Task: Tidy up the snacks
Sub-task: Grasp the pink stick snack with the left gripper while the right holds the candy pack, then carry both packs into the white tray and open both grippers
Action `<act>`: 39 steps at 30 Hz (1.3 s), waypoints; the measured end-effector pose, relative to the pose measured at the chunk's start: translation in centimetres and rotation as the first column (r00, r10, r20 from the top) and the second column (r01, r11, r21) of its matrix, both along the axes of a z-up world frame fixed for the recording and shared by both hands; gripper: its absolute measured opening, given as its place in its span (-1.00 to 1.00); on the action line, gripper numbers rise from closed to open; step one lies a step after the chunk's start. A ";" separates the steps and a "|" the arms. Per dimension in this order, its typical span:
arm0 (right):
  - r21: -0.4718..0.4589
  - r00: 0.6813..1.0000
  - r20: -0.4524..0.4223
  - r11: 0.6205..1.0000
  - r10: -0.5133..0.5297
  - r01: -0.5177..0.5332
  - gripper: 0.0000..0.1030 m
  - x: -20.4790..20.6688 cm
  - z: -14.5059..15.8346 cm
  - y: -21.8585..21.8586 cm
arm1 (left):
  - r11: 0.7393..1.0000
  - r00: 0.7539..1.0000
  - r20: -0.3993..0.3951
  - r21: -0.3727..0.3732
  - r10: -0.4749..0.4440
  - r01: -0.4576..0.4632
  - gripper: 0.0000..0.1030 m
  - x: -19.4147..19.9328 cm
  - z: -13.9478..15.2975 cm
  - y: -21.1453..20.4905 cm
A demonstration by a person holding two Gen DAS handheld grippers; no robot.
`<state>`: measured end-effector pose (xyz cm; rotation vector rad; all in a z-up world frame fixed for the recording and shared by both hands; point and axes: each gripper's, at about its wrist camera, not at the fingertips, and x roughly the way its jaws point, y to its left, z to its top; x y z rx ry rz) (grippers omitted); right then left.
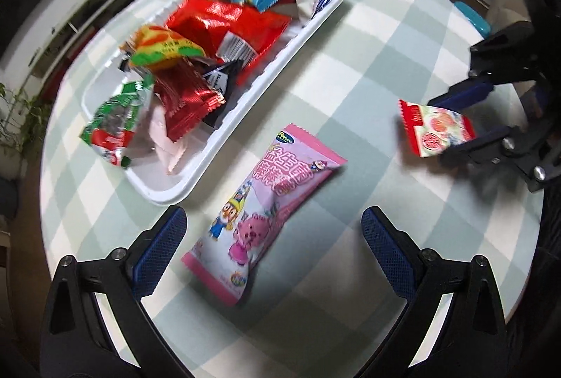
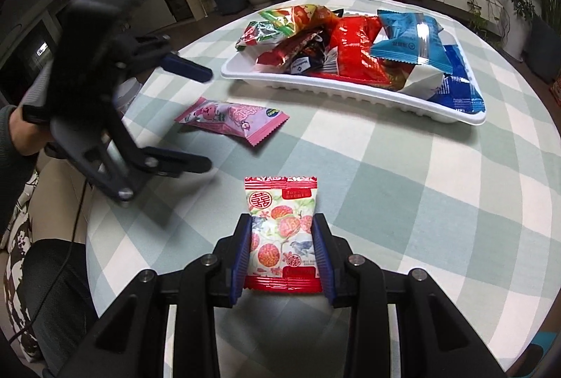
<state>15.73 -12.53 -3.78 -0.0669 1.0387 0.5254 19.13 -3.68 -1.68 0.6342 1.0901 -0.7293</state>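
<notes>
The right claw [image 2: 282,245] is clamped on a red-and-white lychee packet [image 2: 283,231], while the left claw [image 1: 273,248], jaws apart, hangs over a pink packet [image 1: 266,206] near the white tray [image 1: 245,101] on the counter [image 1: 368,62].

In my left view the green packet [image 1: 112,129] at the tray's [image 1: 308,27] end is blurred; its print is unreadable. The red packet [image 1: 228,27] partly covers a black one [image 1: 224,80]. The left hand-held gripper [image 2: 207,118] smears in my right view.
</notes>
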 end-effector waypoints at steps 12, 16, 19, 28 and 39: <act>0.013 0.999 -0.029 1.000 -0.027 0.027 -0.29 0.4 -0.1 -0.1 | 0.998 0.988 -0.144 -0.032 0.045 -0.050 0.20 1.7 -1.8 -0.1; 0.010 0.999 -0.030 0.999 -0.036 0.036 -0.29 0.5 -0.1 -0.1 | 0.994 0.982 -0.159 0.001 0.104 -0.105 0.22 2.3 -2.0 -0.4; 0.008 0.999 -0.032 0.999 -0.041 0.041 -0.29 0.5 -0.1 -0.1 | 0.992 0.979 -0.162 0.018 0.123 -0.121 0.25 2.4 -1.8 -0.8; 0.010 0.998 -0.039 0.998 -0.058 0.058 -0.29 0.6 -0.2 0.0 | 0.983 0.973 -0.147 -0.022 0.179 -0.184 -0.54 1.4 -0.7 -1.6; 0.050 0.991 -0.037 0.991 -0.126 0.128 -0.29 0.5 -0.1 -1.2 | 0.918 0.940 -0.167 -0.220 0.297 -0.329 -0.64 -2.8 0.2 0.9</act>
